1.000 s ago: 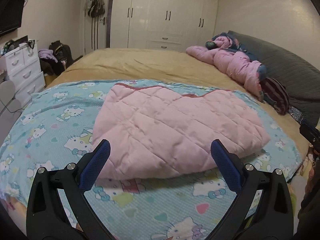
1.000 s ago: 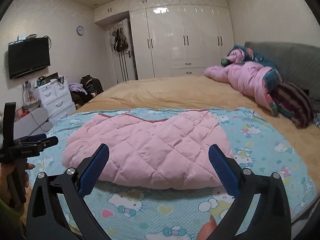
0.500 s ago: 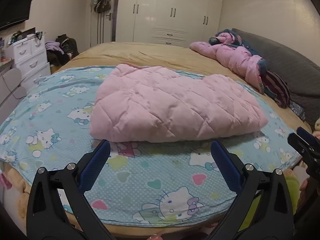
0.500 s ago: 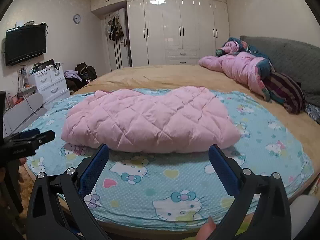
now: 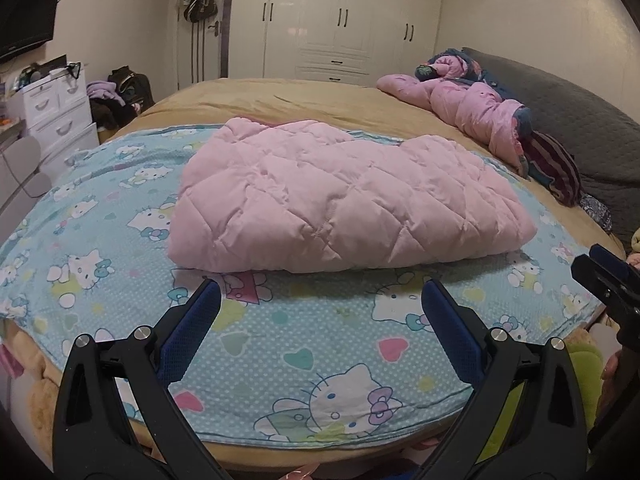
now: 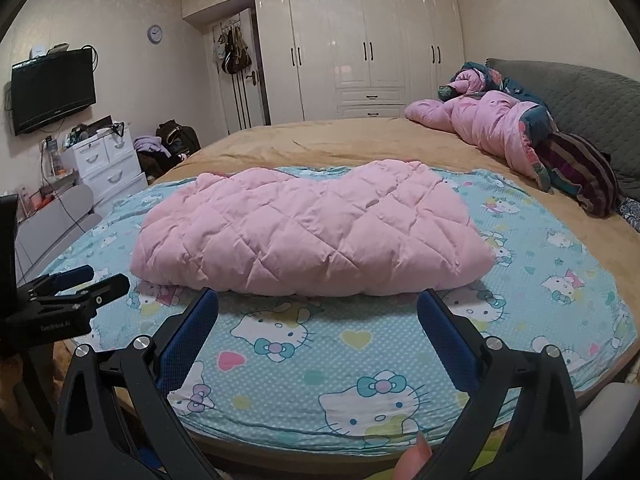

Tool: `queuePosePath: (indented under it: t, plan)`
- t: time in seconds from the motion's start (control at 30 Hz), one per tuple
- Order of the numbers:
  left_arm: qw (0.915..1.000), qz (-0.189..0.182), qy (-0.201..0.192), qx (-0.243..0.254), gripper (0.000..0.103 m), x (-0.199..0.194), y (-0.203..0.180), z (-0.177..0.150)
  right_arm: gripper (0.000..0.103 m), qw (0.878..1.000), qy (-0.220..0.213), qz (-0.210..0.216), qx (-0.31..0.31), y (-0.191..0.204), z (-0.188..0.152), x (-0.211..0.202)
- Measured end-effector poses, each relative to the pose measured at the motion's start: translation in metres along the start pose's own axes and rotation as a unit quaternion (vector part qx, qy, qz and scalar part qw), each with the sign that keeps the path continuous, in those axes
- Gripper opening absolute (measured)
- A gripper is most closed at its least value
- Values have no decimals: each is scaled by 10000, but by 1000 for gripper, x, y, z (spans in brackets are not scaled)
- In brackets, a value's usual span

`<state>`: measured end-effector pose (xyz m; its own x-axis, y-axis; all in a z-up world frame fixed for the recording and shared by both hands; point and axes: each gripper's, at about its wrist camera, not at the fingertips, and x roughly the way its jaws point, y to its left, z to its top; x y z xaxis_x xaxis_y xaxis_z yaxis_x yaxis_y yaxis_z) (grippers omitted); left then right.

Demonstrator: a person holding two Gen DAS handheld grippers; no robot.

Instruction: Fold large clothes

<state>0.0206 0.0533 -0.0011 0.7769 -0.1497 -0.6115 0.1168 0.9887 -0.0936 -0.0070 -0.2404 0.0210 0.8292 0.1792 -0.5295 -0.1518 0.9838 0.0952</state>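
Note:
A pink quilted jacket (image 5: 340,200) lies folded into a thick bundle on a light-blue cartoon-cat sheet (image 5: 320,328) at the near end of the bed; it also shows in the right wrist view (image 6: 312,232). My left gripper (image 5: 320,300) is open and empty, held back over the sheet's near edge, short of the jacket. My right gripper (image 6: 316,308) is open and empty too, just in front of the jacket's near fold. Each gripper shows in the other's view, the right one (image 5: 604,280) at the right edge and the left one (image 6: 68,292) at the left edge.
A tan bedspread (image 6: 340,140) covers the bed beyond the sheet. A crumpled pink duvet (image 6: 492,124), a striped pillow (image 6: 576,176) and a grey headboard (image 6: 592,100) are at the right. White drawers (image 6: 108,164) and a wall TV (image 6: 52,88) stand left; white wardrobes (image 6: 372,48) behind.
Both grippers have drawn back and lower, away from the jacket toward the bed's near edge. The jacket lies where it was. Both stay open.

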Motion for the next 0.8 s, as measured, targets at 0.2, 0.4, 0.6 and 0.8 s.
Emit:
queuePosePath:
  t: [0.2, 0.4, 0.6, 0.8]
  plan:
    - [10000, 94, 7, 9, 94, 1, 0, 0, 99, 10000, 1, 33, 3, 0, 0, -2]
    - [9999, 154, 20, -1, 94, 1, 1, 0, 99, 10000, -3, 40, 23, 0, 1, -2]
    - [9998, 202, 11, -13, 94, 0, 2, 0, 99, 10000, -3, 42, 13, 0, 1, -2]
    - [9997, 240, 0, 7, 94, -1, 2, 0, 99, 10000, 16, 60, 3, -1, 1, -2]
